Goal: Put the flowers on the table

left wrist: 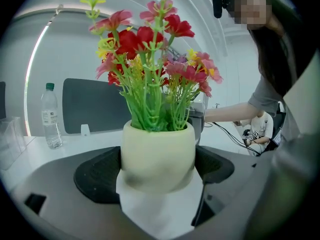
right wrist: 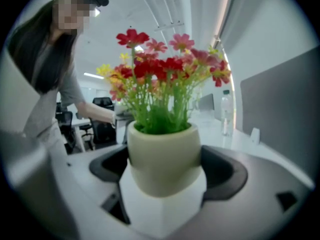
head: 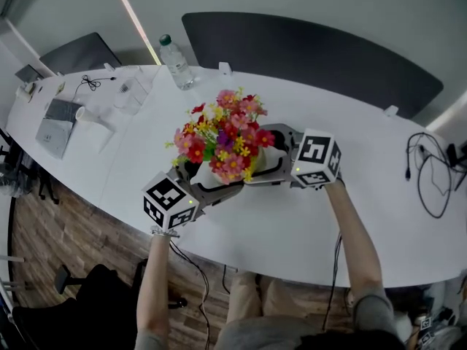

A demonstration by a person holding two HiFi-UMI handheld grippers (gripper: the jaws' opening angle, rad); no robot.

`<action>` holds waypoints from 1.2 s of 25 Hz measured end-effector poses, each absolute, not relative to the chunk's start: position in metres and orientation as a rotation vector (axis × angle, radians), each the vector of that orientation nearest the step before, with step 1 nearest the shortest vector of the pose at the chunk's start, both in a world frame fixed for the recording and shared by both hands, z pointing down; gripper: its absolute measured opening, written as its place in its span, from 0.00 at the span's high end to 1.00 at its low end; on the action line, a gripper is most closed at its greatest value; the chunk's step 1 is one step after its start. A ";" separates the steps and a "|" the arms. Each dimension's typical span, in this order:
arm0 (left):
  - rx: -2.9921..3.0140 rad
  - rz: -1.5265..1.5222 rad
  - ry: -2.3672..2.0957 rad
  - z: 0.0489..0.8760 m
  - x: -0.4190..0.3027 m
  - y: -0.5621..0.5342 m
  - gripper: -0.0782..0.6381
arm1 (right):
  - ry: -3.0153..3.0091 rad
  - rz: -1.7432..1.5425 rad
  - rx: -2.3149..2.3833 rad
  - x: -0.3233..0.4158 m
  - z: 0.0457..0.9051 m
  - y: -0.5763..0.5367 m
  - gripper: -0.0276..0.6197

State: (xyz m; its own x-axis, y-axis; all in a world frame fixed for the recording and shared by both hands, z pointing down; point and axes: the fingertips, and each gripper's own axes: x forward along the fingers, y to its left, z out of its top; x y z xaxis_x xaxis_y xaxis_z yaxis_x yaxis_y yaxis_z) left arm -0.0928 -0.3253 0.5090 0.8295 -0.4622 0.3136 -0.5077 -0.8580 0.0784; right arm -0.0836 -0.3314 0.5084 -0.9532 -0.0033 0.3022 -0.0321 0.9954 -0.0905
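Note:
A bunch of red, pink and yellow flowers (head: 222, 138) stands in a cream pot (left wrist: 157, 154) with a white angular base. Over the middle of the white table (head: 292, 224), my left gripper (head: 201, 179) holds it from the near left and my right gripper (head: 266, 162) from the right. In the left gripper view the dark pads (left wrist: 97, 174) press both sides of the pot, with the left gripper (left wrist: 157, 170) shut on it. The right gripper (right wrist: 165, 170) grips the same pot (right wrist: 164, 156) likewise. I cannot tell whether the base touches the table.
A water bottle (head: 176, 62) stands at the table's far edge, behind the flowers. Small devices and a cable (head: 58, 122) lie at the left end. Black cables (head: 430, 173) lie at the right end. A dark partition (head: 314, 49) runs behind the table.

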 end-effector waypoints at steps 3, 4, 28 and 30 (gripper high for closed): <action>2.843 0.458 -0.767 0.519 -0.092 -0.323 0.25 | -2.808 0.128 0.022 -0.084 0.519 -0.330 0.26; 2.839 0.461 -0.769 0.522 -0.092 -0.323 0.25 | -2.803 0.128 0.021 -0.084 0.521 -0.329 0.26; 2.767 0.565 -0.804 0.571 -0.098 -0.327 0.25 | -2.715 0.160 0.078 -0.085 0.571 -0.336 0.26; 2.765 0.568 -0.803 0.573 -0.098 -0.328 0.25 | -2.712 0.159 0.083 -0.085 0.573 -0.336 0.26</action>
